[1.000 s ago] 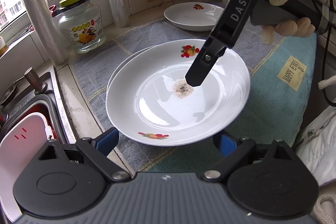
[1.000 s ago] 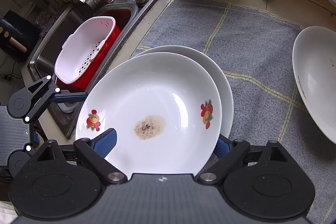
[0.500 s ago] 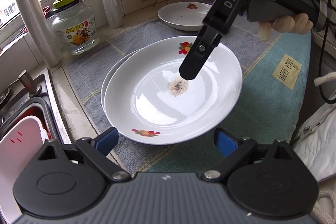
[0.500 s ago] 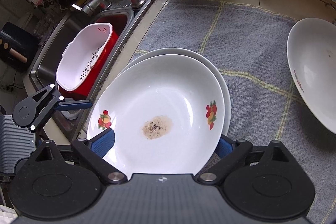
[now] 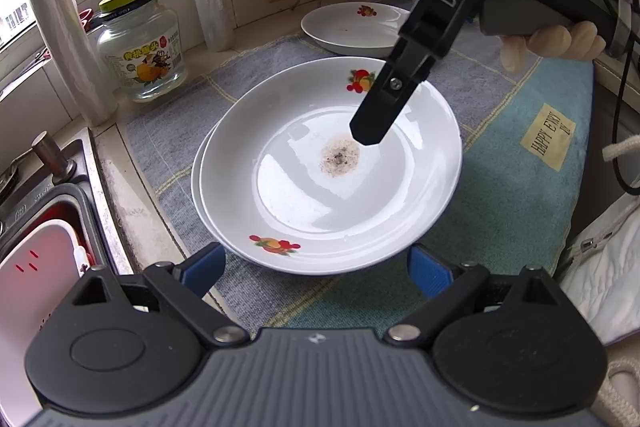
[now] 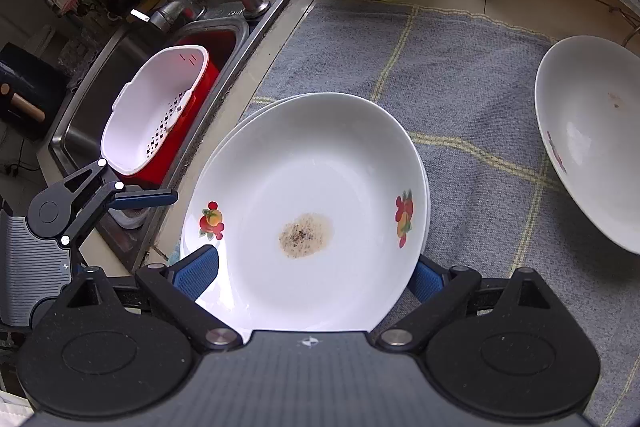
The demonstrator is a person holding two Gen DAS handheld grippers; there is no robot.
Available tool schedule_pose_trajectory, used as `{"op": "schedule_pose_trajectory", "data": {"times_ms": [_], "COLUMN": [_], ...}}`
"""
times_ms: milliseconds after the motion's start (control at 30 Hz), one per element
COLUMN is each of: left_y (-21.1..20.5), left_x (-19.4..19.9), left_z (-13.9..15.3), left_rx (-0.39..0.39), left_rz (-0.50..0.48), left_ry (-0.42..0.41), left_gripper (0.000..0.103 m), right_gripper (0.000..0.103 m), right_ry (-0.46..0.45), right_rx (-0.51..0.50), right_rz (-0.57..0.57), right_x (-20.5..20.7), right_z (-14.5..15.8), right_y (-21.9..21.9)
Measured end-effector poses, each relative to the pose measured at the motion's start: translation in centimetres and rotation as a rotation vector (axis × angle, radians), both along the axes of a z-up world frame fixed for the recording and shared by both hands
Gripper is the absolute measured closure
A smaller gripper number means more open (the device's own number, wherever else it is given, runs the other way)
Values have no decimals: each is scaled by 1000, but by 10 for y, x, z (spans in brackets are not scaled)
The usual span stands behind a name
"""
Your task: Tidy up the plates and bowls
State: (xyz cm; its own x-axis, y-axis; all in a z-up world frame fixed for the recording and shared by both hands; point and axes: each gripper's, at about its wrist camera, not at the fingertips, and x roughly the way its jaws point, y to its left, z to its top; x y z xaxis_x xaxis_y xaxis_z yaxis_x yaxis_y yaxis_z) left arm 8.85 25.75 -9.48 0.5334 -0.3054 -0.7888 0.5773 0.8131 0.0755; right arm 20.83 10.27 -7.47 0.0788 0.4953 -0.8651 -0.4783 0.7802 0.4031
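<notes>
Glazed ceramic, top plate point(image 5: 332, 183): white, shallow, fruit decals on the rim; brownish speckled residue point(image 5: 340, 159) near its centre. Sits nested on a second plate point(image 5: 197, 183), of which only the sink-side rim shows.
Position: stack rests on the grey-and-teal towel point(image 5: 508, 187), at the towel edge nearest the sink point(image 6: 80, 107).
Left gripper point(image 5: 316, 263): blue pads spread wide, one on each side of the stack's near rim; whether either pad touches the rim I cannot tell.
Right gripper point(image 6: 316, 271): fingers likewise wide apart, flanking the opposite rim; holding nothing. In the left wrist view one finger point(image 5: 380, 115) hangs just above the residue, apparently clear of the glaze.
Handling, judged: stiff, fairly heavy for its thickness, smooth glaze likely slippery, breakable if dropped or knocked against the other plates.
Grip site, judged: the raised rim, one pad above and one below, on a clean stretch away from the residue. The curved well offers no purchase.
Risk, judged: the top plate may drag its nested partner along; the stack sits near the sink side of the towel, so a sideways shove could send it off.
Third plate point(image 5: 352, 27): same pattern, alone on the towel, well apart from the stack on the side away from the left gripper.
Beyond the towel: glass jar point(image 5: 140, 55) and film rolls point(image 5: 64, 43) at the window side.
</notes>
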Motion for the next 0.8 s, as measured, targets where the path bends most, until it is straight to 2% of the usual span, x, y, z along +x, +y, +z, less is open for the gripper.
{"op": "schedule_pose_trajectory", "data": {"times_ms": [233, 367, 533, 733, 800], "left_y": [1, 0, 1, 1, 0], "left_x": [-1, 0, 0, 0, 0], "left_z": [0, 0, 6, 12, 14], "left_rx": [-11, -13, -22, -35, -40], "left_rz": [-4, -2, 21, 76, 103], "left_ry": [1, -2, -27, -61, -69], "left_gripper": [6, 6, 5, 3, 2], "right_gripper": [4, 4, 3, 0, 0], "right_ry": [-4, -3, -117, -388, -440], "right_rx": [-71, -29, -55, -210, -237], "right_rz": [-3, -12, 2, 3, -12], "right_x": [-2, -3, -10, -26, -29], "right_z": [0, 1, 10, 12, 11], "right_y": [1, -6, -6, -5, -8]}}
